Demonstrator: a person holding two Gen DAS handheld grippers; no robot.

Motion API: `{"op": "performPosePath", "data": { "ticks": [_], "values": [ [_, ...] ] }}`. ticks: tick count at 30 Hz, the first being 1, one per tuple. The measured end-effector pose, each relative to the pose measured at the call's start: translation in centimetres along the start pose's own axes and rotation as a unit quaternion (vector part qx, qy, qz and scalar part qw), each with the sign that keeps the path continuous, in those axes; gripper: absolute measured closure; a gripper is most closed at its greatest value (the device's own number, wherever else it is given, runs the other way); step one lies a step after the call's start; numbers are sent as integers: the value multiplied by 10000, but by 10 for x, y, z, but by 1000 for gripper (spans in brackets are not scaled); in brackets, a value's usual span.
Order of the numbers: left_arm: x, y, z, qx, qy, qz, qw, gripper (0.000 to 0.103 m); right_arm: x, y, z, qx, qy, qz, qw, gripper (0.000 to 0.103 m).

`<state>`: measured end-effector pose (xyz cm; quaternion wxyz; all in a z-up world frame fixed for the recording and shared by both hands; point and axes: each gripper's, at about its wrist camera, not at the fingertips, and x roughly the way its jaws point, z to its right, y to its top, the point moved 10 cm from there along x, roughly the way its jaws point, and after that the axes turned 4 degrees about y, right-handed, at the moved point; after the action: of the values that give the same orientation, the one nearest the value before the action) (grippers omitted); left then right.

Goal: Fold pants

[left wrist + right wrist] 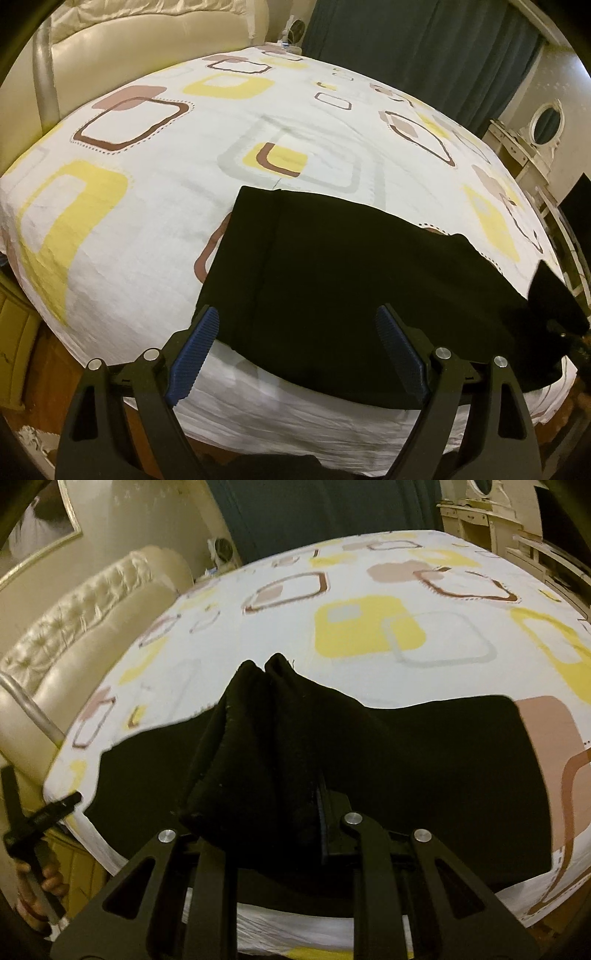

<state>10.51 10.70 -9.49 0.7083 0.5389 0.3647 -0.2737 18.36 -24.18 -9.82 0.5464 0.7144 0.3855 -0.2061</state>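
Item: black pants (351, 280), flat on the bed (147, 221) near its front edge. Right gripper (295, 775) clenched on the bunched cuffs; we'd carry them evenly across. Left gripper (295, 347) gapes empty above the cloth, ready to pin.

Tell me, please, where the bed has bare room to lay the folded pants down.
Bare sheet stretches from the black pants to the cream headboard and the dark curtain. The near edge is crowded: pants, open left gripper, and right gripper clamping bunched fabric.
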Motion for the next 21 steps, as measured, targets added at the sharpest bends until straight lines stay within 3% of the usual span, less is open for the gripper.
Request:
{"op": "performPosePath", "data": {
  "ticks": [14,21],
  "values": [
    [-1,-3,18,253,-129,14,9996,17,40,-30,-25,-528,-344,-422,9971,84],
    [0,-5,24,340,-174,6,9993,17,45,-37,-37,-543,-251,-460,9972,72]
  ]
}}
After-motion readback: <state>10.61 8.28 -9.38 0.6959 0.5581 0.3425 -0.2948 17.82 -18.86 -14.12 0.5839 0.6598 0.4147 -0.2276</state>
